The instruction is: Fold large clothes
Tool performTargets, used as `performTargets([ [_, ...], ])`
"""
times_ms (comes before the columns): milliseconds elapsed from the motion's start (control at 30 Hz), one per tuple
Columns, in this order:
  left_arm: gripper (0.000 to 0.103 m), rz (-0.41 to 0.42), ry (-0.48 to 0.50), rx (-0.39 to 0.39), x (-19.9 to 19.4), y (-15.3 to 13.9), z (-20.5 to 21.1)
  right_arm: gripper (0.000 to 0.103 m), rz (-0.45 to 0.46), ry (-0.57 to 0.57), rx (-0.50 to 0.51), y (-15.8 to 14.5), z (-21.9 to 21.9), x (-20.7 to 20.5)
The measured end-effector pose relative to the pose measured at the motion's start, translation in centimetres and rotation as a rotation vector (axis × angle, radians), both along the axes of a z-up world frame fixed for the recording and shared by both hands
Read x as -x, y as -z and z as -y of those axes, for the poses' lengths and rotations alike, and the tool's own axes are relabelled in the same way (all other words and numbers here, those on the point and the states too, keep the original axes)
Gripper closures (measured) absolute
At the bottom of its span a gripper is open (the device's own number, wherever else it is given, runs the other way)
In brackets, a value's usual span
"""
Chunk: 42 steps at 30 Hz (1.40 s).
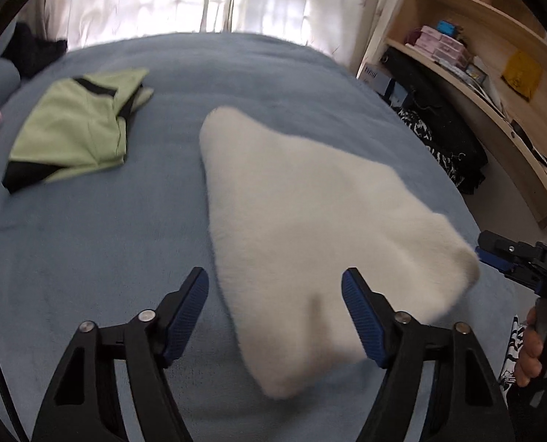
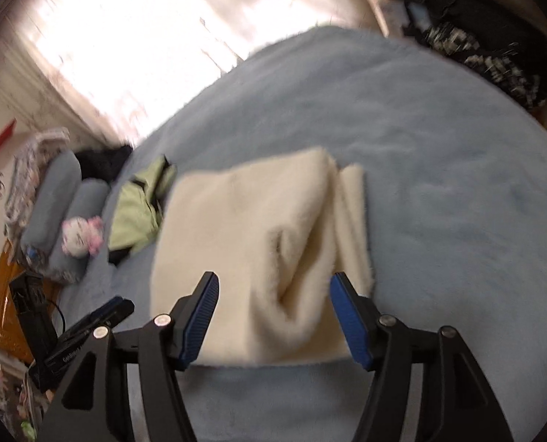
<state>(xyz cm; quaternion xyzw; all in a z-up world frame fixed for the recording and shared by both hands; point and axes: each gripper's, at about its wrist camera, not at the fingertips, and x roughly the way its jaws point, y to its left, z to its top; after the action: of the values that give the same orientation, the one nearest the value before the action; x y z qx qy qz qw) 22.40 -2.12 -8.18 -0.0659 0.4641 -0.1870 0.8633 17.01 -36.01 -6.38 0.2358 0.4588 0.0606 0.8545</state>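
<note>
A folded white fleece garment (image 1: 303,228) lies on the blue bed cover (image 1: 89,243). My left gripper (image 1: 275,287) is open and empty, just above the garment's near edge. The right gripper (image 1: 509,258) shows at the right edge of this view, beside the garment's right corner. In the right wrist view the same garment (image 2: 258,243) lies folded with a crease in it, and my right gripper (image 2: 273,294) is open and empty over its near edge. The other gripper (image 2: 89,328) shows at lower left.
A folded green and black garment (image 1: 74,132) lies at the far left of the bed; it also shows in the right wrist view (image 2: 137,210). Wooden shelves (image 1: 476,55) and dark bags (image 1: 443,129) stand to the right. Pillows (image 2: 60,199) and a pink plush toy (image 2: 82,235) sit at the bed's head.
</note>
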Motion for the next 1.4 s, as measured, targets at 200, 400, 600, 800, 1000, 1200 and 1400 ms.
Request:
performTargets([
  [200, 0.046, -0.137, 0.041, 0.054, -3.2, 4.6, 0.1, 0.083, -0.164, -0.080, -0.005, 4.5, -1.3, -5.2],
  [400, 0.048, -0.112, 0.036, 0.054, -3.7, 4.0, 1.0, 0.087, 0.020, -0.078, 0.040, 1.0, -0.6, -2.4],
  [600, 0.053, -0.044, 0.061, -0.021, -2.6, 4.5, 3.0, 0.087, -0.020, -0.027, 0.118, 5.4, 0.1, -0.2],
  [800, 0.052, 0.040, 0.065, -0.154, -1.3, 4.6, 4.8, 0.082, -0.034, -0.012, 0.120, 7.3, 0.3, -0.2],
  [1000, 0.039, -0.008, 0.104, -0.058, -2.9, 2.7, 3.4, 0.036, 0.023, -0.007, 0.133, 3.3, 1.4, -1.4],
  [1200, 0.033, -0.075, 0.003, 0.022, -8.0, 2.9, 1.8, 0.033, -0.008, 0.077, 0.107, 4.0, 4.4, -7.8],
  [1400, 0.043, -0.168, -0.031, 0.147, -12.5, 4.3, 1.3, 0.087, -0.101, 0.057, 0.042, 7.6, 5.1, -12.8],
])
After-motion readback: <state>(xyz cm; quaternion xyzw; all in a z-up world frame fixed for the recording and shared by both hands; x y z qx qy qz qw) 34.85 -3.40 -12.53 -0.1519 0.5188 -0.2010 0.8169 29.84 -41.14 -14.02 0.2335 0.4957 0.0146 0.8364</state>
